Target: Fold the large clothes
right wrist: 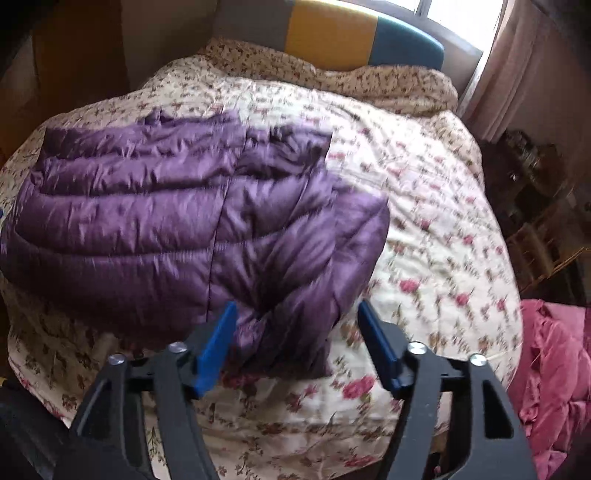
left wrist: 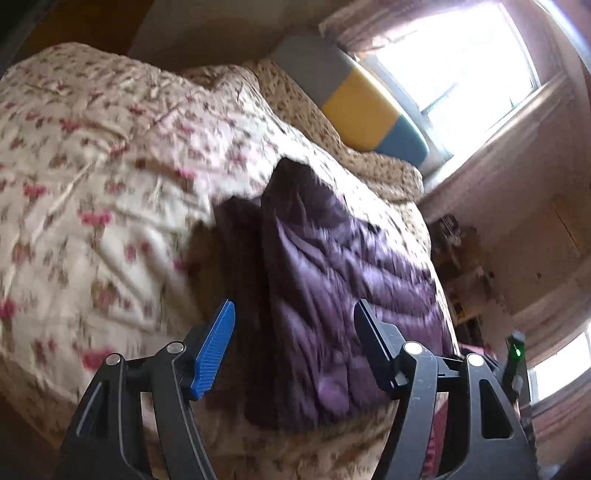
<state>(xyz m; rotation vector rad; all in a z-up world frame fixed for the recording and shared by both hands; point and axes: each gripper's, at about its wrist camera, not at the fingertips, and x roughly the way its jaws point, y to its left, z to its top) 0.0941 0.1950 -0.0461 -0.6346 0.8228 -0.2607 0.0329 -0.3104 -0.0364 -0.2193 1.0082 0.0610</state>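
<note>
A purple quilted puffer jacket (right wrist: pixel 177 214) lies folded into a compact bundle on a floral bedspread (right wrist: pixel 424 229). It also shows in the left wrist view (left wrist: pixel 332 280), seen from its side. My left gripper (left wrist: pixel 295 321) is open and empty, held above the jacket's near edge. My right gripper (right wrist: pixel 297 317) is open and empty, just in front of the jacket's lower right corner. Both views are blurred by motion.
A grey, yellow and teal headboard (right wrist: pixel 332 33) stands at the far end of the bed under a bright window (left wrist: pixel 454 62). A pink quilt (right wrist: pixel 554 376) lies off the bed's right side. Shelving with clutter (right wrist: pixel 535 206) stands by the wall on the right.
</note>
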